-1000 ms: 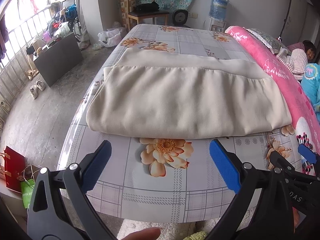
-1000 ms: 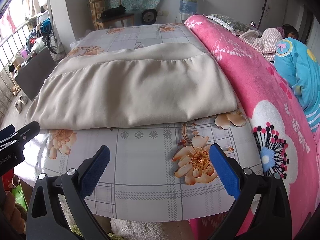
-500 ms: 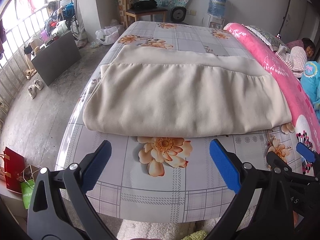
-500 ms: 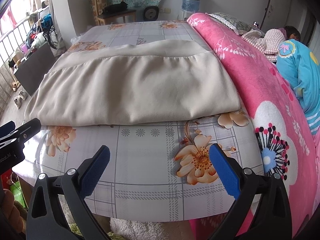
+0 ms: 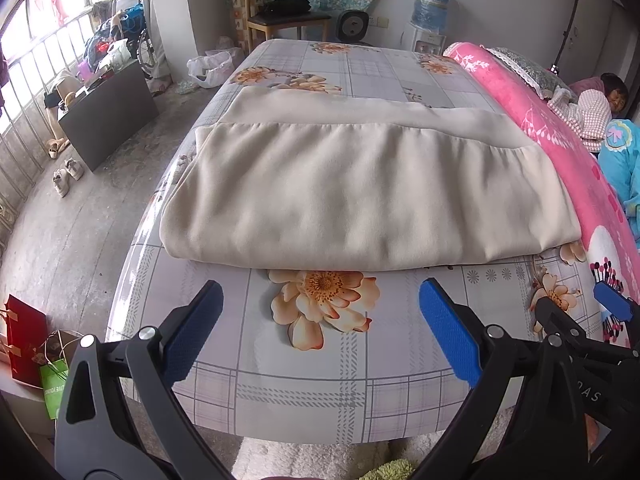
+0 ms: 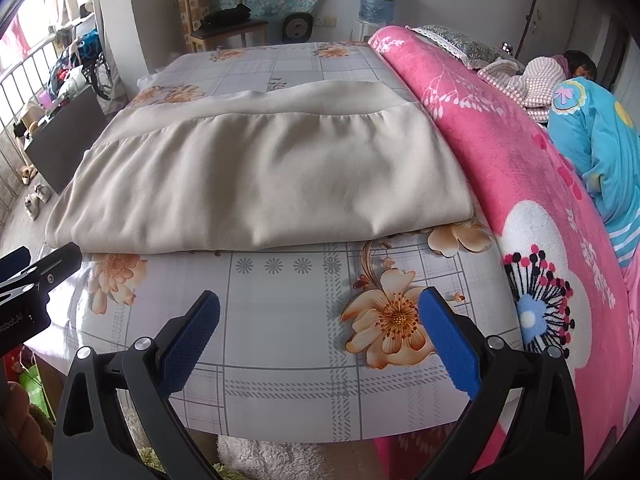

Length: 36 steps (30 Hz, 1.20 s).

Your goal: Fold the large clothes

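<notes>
- Cloth (image 5: 360,196): beige, lies flat on the bed (image 5: 320,380), already doubled over. The rounded fold edge faces the grippers and a second layer sticks out past the far hem.
- It spans most of the bed's width. Its right edge runs just beside the pink blanket (image 6: 500,152); its left corner is near the bed's left side.
- Judgement: spread square and smooth so both near corners can be reached for the next fold. The strip of bare sheet in front gives room to come in low.
- Left gripper (image 5: 320,336): jaws wide apart, holding nothing, over bare sheet short of the fold edge, not touching the cloth.
- Right gripper (image 6: 320,336): same, wide apart and empty, over the sheet near the cloth's right half, clear of it.
- The grippers sit side by side; each shows at the edge of the other's view.
</notes>
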Each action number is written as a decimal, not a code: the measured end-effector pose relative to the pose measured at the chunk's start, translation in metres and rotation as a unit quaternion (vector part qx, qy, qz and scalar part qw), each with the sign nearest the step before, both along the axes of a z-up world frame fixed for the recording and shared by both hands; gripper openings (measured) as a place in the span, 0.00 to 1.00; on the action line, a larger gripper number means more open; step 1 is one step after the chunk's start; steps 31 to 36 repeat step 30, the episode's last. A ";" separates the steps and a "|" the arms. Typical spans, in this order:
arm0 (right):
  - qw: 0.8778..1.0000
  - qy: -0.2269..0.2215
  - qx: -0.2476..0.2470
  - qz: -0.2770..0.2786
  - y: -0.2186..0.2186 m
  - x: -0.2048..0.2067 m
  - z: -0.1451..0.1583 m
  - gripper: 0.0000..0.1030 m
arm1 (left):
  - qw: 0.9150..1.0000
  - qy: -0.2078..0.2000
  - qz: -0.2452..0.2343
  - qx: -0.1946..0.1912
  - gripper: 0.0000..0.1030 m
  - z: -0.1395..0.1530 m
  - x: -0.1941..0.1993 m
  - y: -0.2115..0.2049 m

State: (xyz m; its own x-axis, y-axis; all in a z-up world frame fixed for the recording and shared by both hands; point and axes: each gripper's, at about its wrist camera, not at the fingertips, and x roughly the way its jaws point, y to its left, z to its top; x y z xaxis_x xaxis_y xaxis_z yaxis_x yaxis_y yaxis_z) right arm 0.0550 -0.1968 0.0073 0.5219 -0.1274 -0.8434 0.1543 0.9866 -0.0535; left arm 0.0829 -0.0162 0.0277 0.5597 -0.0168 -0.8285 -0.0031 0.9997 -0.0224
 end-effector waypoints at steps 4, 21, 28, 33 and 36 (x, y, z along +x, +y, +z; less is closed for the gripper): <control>1.000 0.001 0.002 0.000 0.000 0.000 0.000 0.94 | 1.000 0.000 0.000 0.000 0.92 0.000 0.000 0.000; 1.000 0.004 0.002 -0.001 0.000 0.001 -0.002 0.94 | 1.000 -0.001 0.001 0.001 0.92 -0.001 -0.001 -0.001; 1.000 0.003 0.003 -0.001 -0.001 0.001 -0.002 0.94 | 1.000 -0.001 0.001 0.000 0.92 -0.002 -0.001 -0.001; 1.000 0.004 0.002 -0.001 -0.001 0.001 -0.002 0.94 | 1.000 0.000 0.000 0.000 0.92 -0.002 -0.001 -0.001; 1.000 0.004 0.002 -0.001 -0.001 0.001 -0.002 0.94 | 1.000 0.000 0.000 0.000 0.92 -0.002 -0.001 -0.001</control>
